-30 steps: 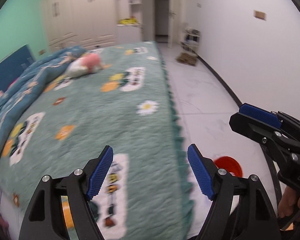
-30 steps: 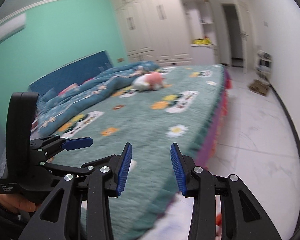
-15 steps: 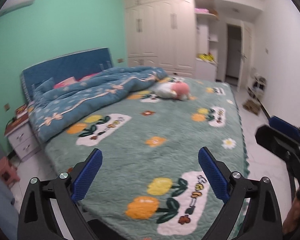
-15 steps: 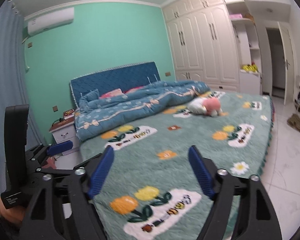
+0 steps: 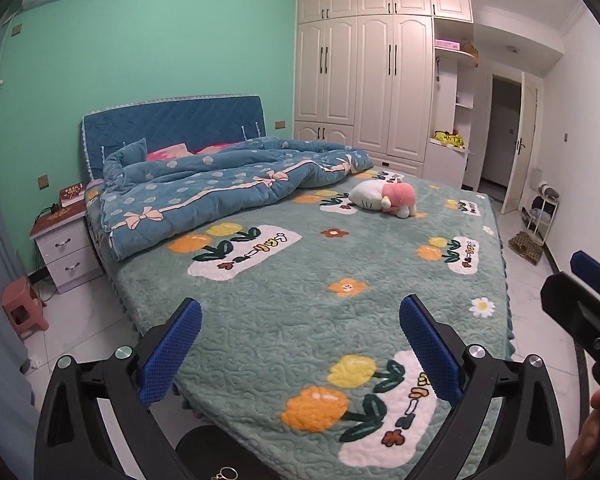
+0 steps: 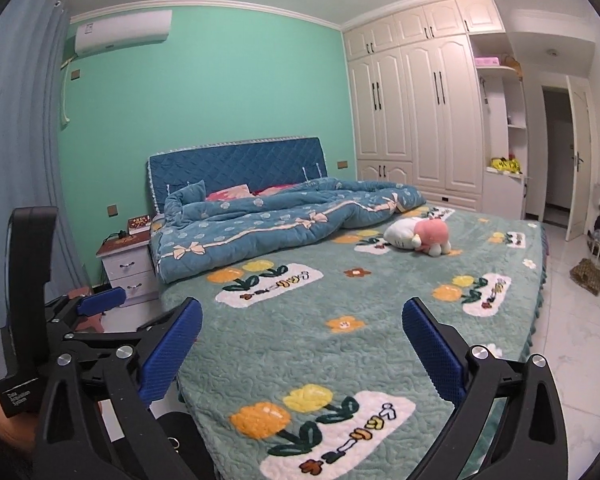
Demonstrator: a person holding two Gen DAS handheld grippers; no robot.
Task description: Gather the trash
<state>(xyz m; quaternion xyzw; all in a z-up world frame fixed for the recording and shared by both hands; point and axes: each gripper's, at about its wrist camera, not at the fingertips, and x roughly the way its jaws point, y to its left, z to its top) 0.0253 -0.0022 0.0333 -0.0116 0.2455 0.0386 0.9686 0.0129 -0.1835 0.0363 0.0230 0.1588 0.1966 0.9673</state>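
No trash shows in either view. My left gripper (image 5: 300,348) is open and empty, held above the foot of a bed with a green flowered cover (image 5: 340,264). My right gripper (image 6: 302,344) is also open and empty, over the same bed end (image 6: 360,308). The right gripper appears at the right edge of the left wrist view (image 5: 588,304). The left gripper appears at the left of the right wrist view (image 6: 80,320).
A blue quilt (image 5: 228,184) lies bunched at the head of the bed. A pink and white plush toy (image 5: 384,198) lies on the cover. A white nightstand (image 5: 66,252) and a small red stool (image 5: 22,306) stand left. Wardrobes (image 5: 380,80) line the far wall. White floor (image 6: 572,320) runs along the right.
Both views have swung up and left from the bed's right edge and floor to the whole bed and headboard. Both grippers have opened wider. A red object on the floor has left view.
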